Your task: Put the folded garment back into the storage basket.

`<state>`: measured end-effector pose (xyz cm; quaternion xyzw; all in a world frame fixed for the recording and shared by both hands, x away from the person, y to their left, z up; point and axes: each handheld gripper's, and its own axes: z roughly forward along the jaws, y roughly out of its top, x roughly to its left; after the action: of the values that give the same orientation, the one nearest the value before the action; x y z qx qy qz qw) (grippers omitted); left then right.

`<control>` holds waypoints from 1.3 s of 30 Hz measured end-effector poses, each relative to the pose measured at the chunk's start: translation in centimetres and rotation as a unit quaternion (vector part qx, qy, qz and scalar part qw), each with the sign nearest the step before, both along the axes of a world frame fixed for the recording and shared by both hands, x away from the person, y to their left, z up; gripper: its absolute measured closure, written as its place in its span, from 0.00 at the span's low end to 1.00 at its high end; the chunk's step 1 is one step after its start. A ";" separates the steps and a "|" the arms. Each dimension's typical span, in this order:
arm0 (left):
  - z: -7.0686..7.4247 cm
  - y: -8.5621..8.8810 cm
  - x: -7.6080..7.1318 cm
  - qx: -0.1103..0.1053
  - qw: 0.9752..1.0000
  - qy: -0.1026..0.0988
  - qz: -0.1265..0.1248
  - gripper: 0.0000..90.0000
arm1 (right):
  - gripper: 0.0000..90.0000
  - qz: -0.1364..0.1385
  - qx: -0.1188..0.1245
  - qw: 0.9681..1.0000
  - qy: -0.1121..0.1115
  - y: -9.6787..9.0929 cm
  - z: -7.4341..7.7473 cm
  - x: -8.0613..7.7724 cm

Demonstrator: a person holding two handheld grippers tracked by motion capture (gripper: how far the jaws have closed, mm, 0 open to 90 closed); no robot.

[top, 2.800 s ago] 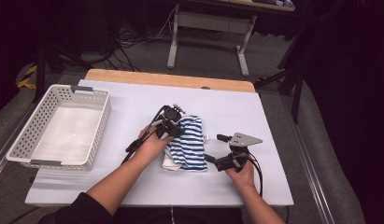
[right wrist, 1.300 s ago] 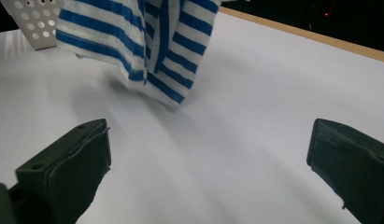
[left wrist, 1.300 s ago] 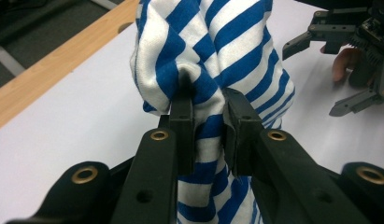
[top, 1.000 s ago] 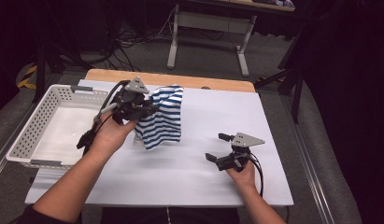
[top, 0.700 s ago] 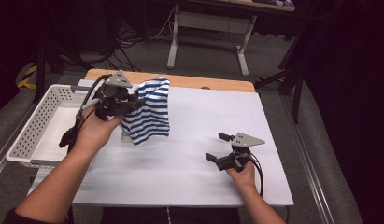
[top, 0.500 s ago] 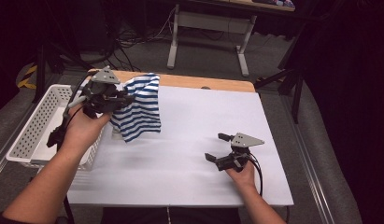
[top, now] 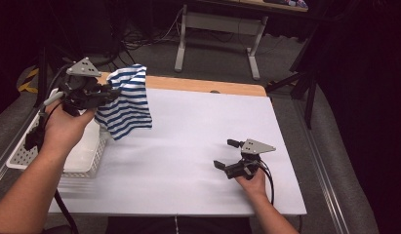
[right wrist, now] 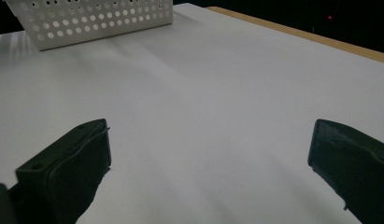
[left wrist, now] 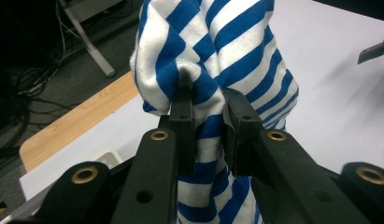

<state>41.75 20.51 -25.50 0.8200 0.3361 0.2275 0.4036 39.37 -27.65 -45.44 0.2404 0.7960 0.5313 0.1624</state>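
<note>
The left gripper (top: 108, 92) has its jaws clamped on a blue-and-white striped garment (top: 126, 105), hanging above the bench's left edge beside the white basket (top: 86, 161). The carry looks nearly done; next, lower over the basket and release. The right gripper (top: 226, 155) rests wide open near the front right corner.

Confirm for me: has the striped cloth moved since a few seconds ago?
Yes. The striped cloth, clamped in the left gripper, went from mid-table up and left toward the white basket, now hanging by its right rim.

Bright overhead-lit table (top: 198, 146), dark surroundings, soft low-resolution blur.
</note>
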 end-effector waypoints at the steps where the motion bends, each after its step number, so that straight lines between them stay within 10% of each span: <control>1: 0.1 0.3 0.0 0.000 1.000 0.000 0.003 0.85 | 0.00 0.000 0.000 1.000 0.001 0.0 0.0 0.0; 39: 0.1 10.9 -2.4 0.048 0.996 0.009 0.071 0.85 | 0.00 0.006 -0.003 1.000 0.003 0.2 0.0 -0.1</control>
<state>39.34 31.37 -25.37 0.8146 0.3855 0.2643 0.3435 39.25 -27.46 -45.47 0.2367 0.7994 0.5295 0.1570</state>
